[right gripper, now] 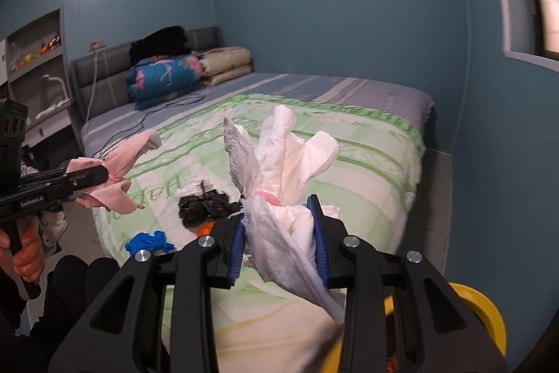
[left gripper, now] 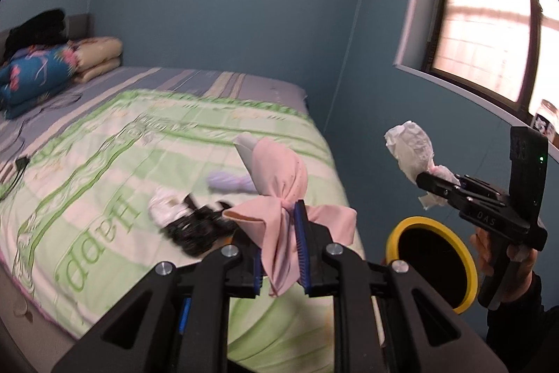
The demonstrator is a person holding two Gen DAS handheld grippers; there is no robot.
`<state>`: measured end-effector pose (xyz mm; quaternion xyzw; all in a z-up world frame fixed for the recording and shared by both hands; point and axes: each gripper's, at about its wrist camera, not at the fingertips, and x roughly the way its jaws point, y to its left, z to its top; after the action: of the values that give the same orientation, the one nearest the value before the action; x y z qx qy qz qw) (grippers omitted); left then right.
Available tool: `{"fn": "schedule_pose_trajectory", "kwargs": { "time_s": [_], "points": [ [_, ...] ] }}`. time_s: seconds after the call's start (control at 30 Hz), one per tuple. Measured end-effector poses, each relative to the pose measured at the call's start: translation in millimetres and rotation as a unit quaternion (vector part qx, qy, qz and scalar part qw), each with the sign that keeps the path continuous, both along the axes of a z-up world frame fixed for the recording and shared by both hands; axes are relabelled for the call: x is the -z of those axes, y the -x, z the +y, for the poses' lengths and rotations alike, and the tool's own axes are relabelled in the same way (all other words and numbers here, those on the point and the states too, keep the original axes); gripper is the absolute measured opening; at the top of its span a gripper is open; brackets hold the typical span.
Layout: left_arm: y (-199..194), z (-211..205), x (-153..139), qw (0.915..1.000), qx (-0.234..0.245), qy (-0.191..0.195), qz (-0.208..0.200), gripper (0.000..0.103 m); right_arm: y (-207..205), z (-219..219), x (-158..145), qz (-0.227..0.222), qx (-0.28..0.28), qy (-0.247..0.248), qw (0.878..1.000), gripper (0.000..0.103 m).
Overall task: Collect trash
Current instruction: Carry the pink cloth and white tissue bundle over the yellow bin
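Above the bed [left gripper: 104, 142], the left hand-held gripper [left gripper: 279, 233] is clamped on a pink cloth [left gripper: 279, 184] and the right hand-held gripper [right gripper: 279, 226] is clamped on a white paper wad [right gripper: 279, 156], near the yellow-rimmed bin [left gripper: 433, 261].

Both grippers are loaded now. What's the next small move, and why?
Probably carry the right gripper, shut on the white wad, over the yellow-rimmed bin and release. The bin sits open by the bed corner, below that gripper. The left gripper, clamping the pink cloth, can follow.
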<state>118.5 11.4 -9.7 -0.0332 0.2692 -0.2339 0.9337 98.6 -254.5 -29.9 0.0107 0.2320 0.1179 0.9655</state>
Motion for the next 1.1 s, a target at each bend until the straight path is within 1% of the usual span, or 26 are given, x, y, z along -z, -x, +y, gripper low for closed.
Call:
{"fn": "schedule_pose_trajectory", "kwargs": {
  "time_s": [0.2, 0.37, 0.5, 0.63, 0.77, 0.9, 1.0, 1.1],
  "points": [
    [9, -50, -17, 0.9986, 0.046, -0.010, -0.024, 0.014, 28, -41, -6, -0.016, 0.054, -0.019, 0.998, 0.031],
    [17, -93, -25, 0.9950, 0.086, -0.025, -0.044, 0.014, 51, -74, -7, -0.029, 0.096, -0.030, 0.995, 0.031],
    [18, -121, -27, 0.9924, 0.112, -0.028, -0.044, 0.014, 70, -94, -6, -0.035, 0.131, -0.035, 0.990, 0.032],
    [22, -150, -25, 0.9889, 0.134, -0.041, -0.051, 0.014, 85, -110, -3, -0.038, 0.164, -0.038, 0.985, 0.032],
    [26, -175, -19, 0.9855, 0.155, -0.047, -0.051, 0.014, 94, -118, 2, -0.038, 0.178, -0.040, 0.983, 0.032],
    [30, -198, -12, 0.9826, 0.173, -0.051, -0.044, 0.014, 97, -129, 10, -0.030, 0.194, -0.043, 0.980, 0.032],
    [32, -210, -4, 0.9811, 0.183, -0.050, -0.036, 0.014, 92, -138, 18, -0.007, 0.214, -0.048, 0.976, 0.032],
    [32, -220, 5, 0.9801, 0.192, -0.047, -0.021, 0.014, 90, -143, 29, 0.013, 0.217, -0.052, 0.975, 0.032]
  ]
}}
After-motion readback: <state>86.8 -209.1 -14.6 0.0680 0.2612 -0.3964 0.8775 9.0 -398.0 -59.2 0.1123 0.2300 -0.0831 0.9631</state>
